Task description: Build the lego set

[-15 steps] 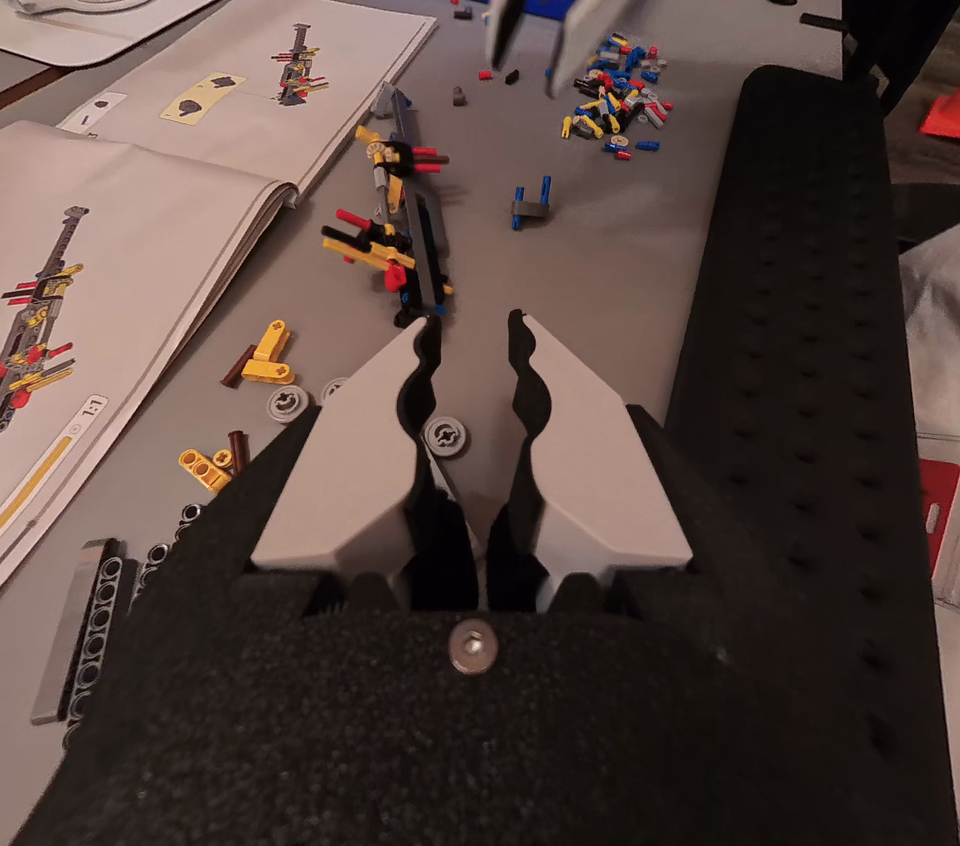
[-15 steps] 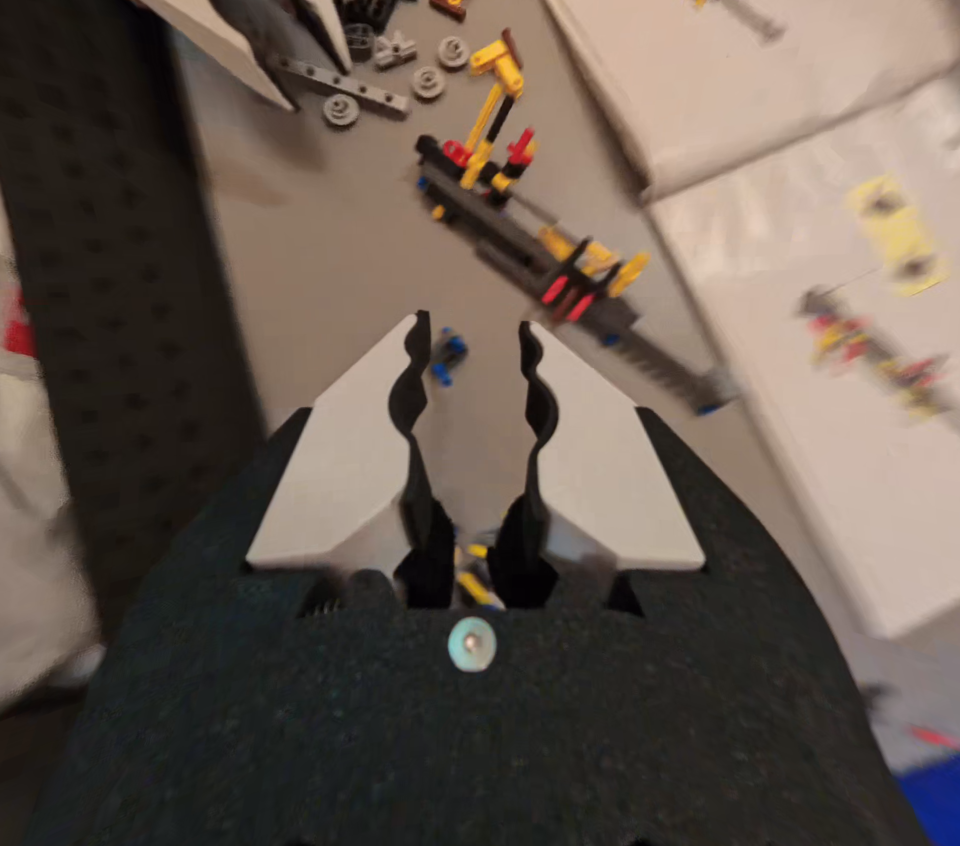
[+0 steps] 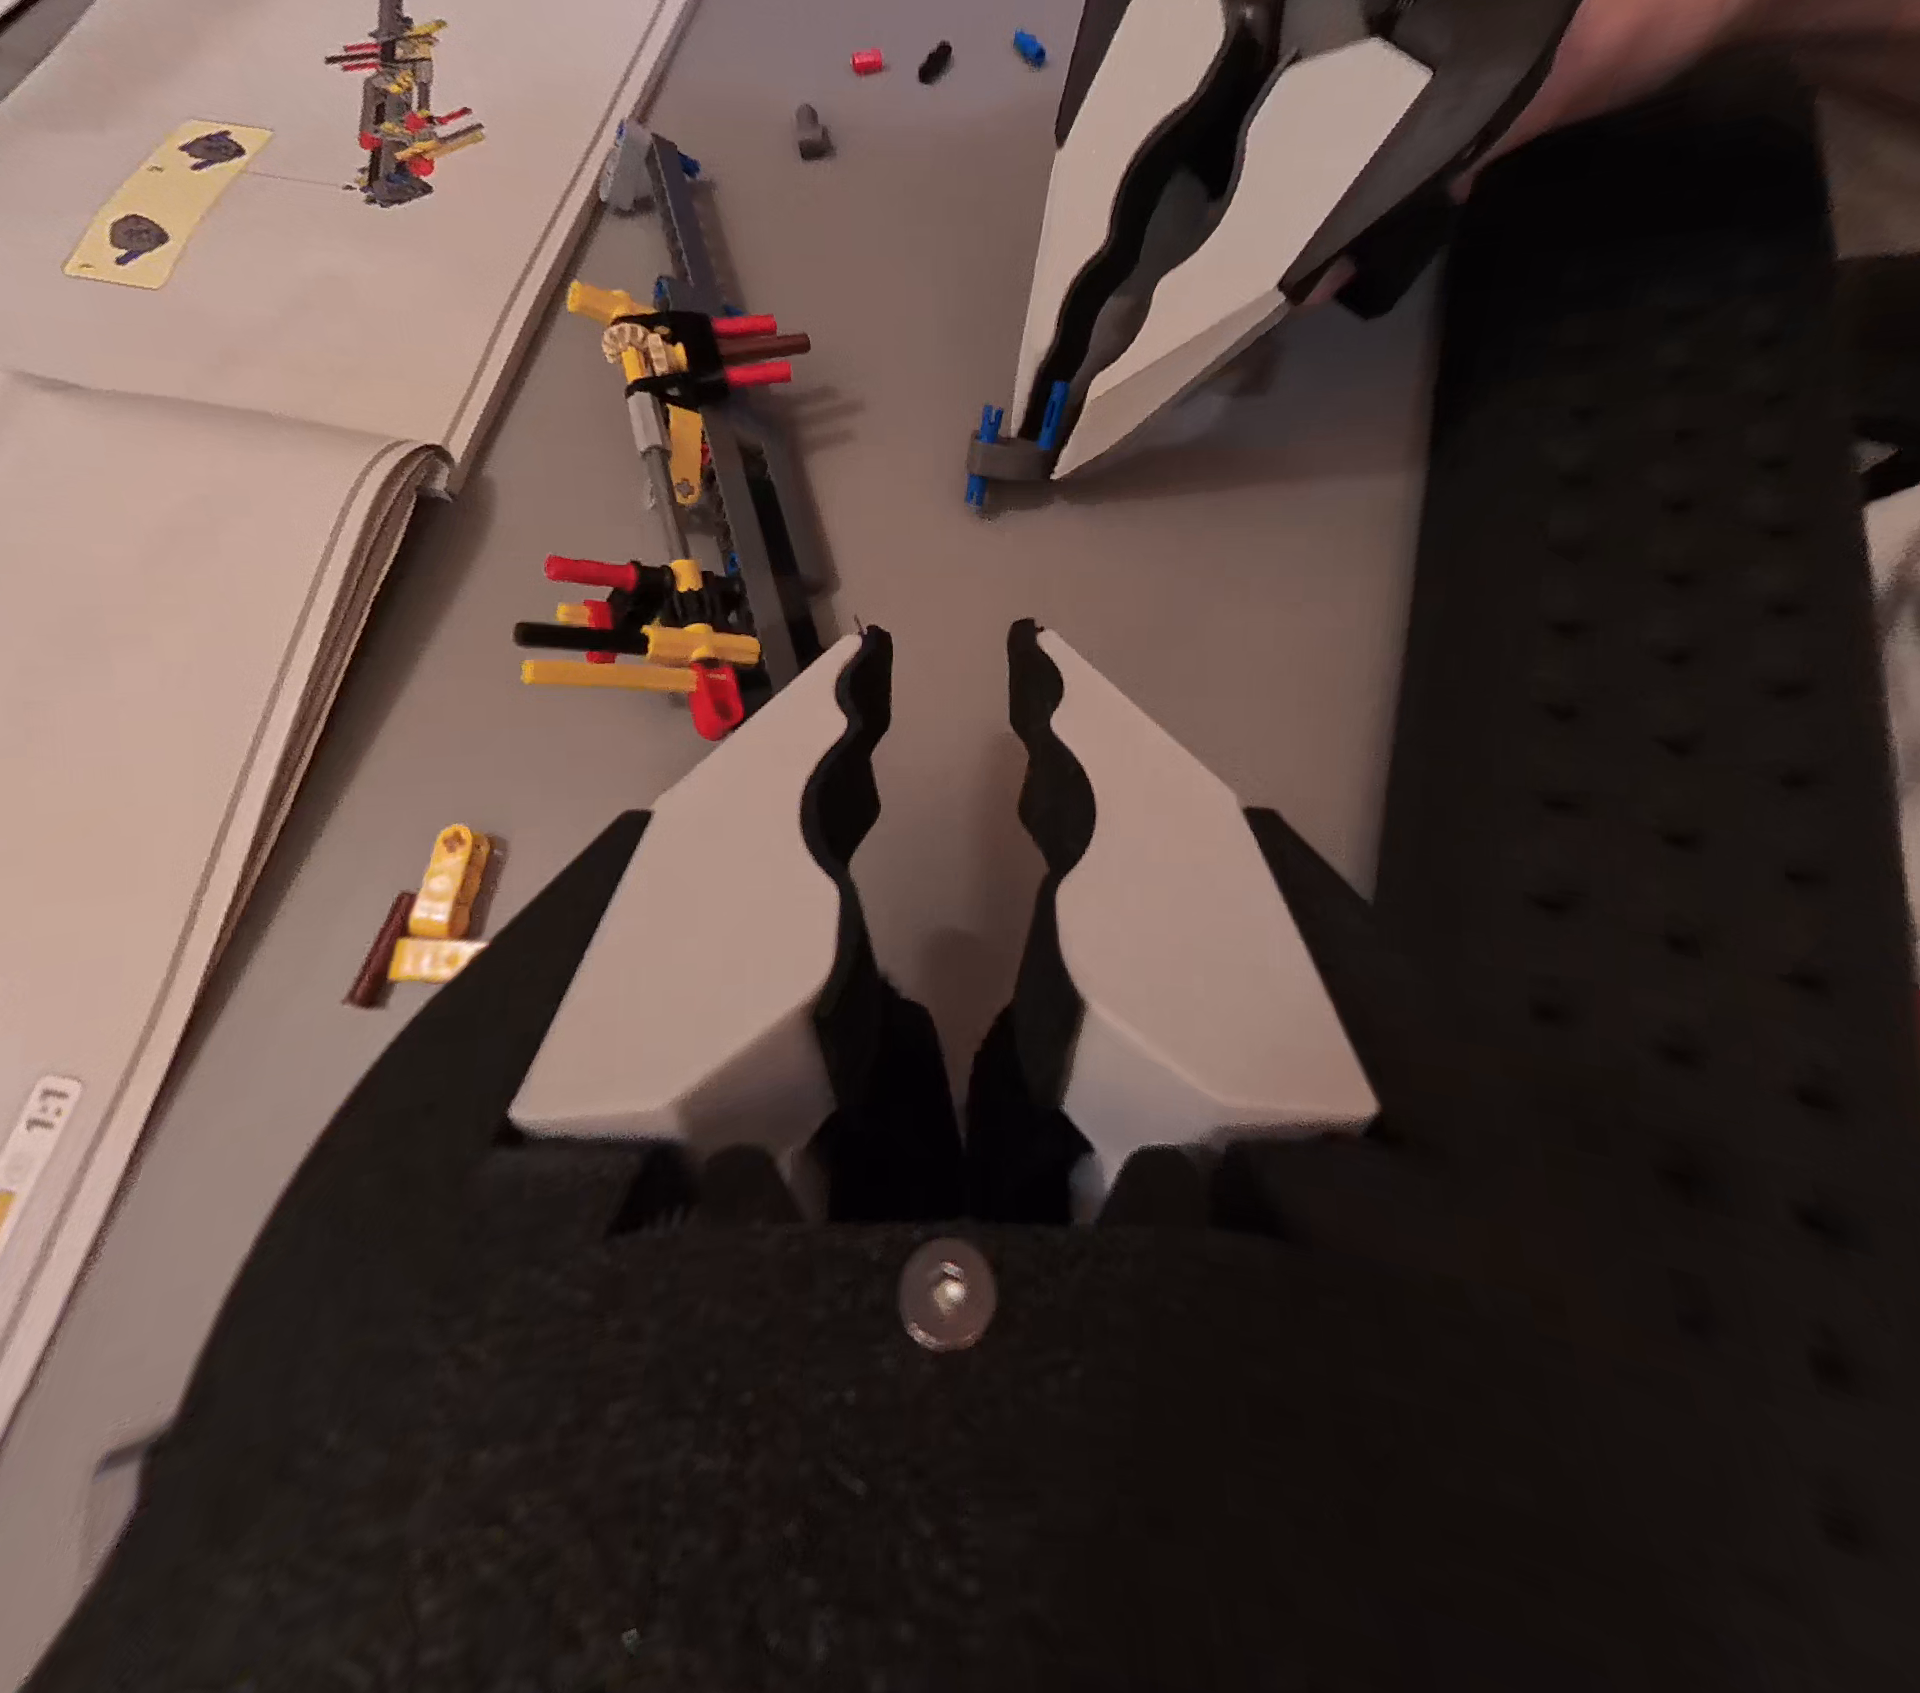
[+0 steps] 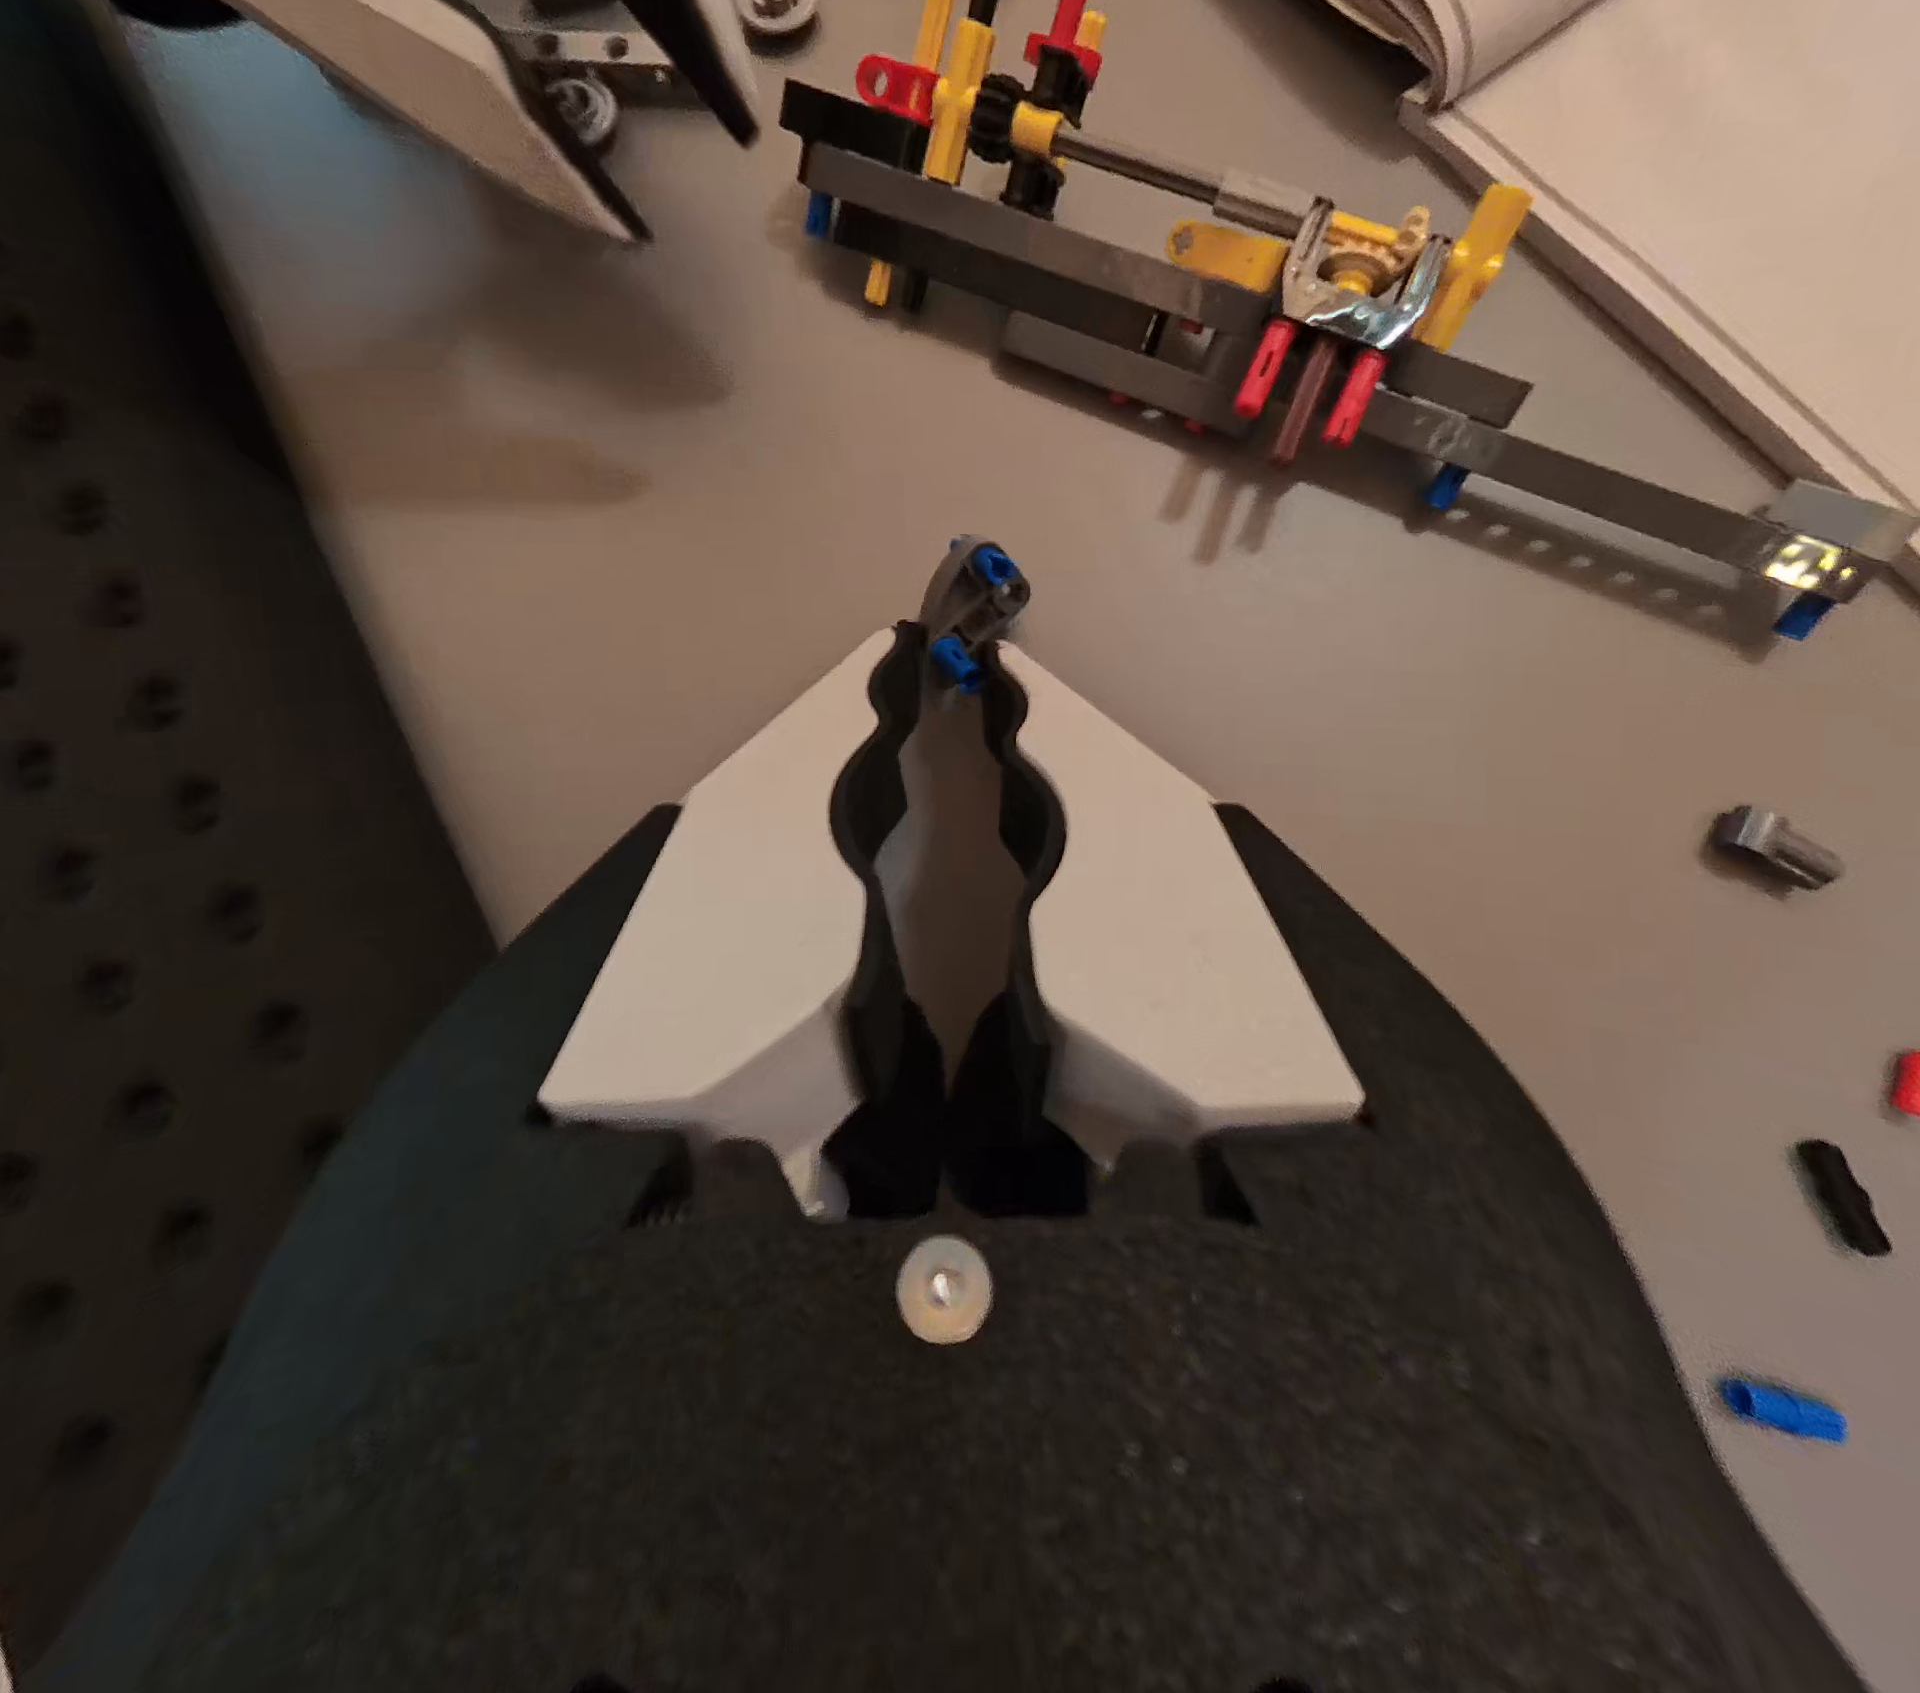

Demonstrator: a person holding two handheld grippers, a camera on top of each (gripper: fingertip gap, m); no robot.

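Model (image 3: 707, 438) right of booklet (image 3: 312, 209)

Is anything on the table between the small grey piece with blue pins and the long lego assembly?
Nothing visible. The right gripper pinches the grey piece with blue pins, and bare table lies between it and the long assembly.

My left camera looked forward and down along my left fingers (image 3: 800, 864), close over the grey surface (image 3: 1174, 604), facing the open instruction book (image 3: 312, 313). My right camera looked along my right fingers (image 4: 1132, 895) from the opposite side, equally low. Both views shared the long lego assembly (image 3: 717, 480) (image 4: 1143, 261) on the surface, and each caught the other gripper.
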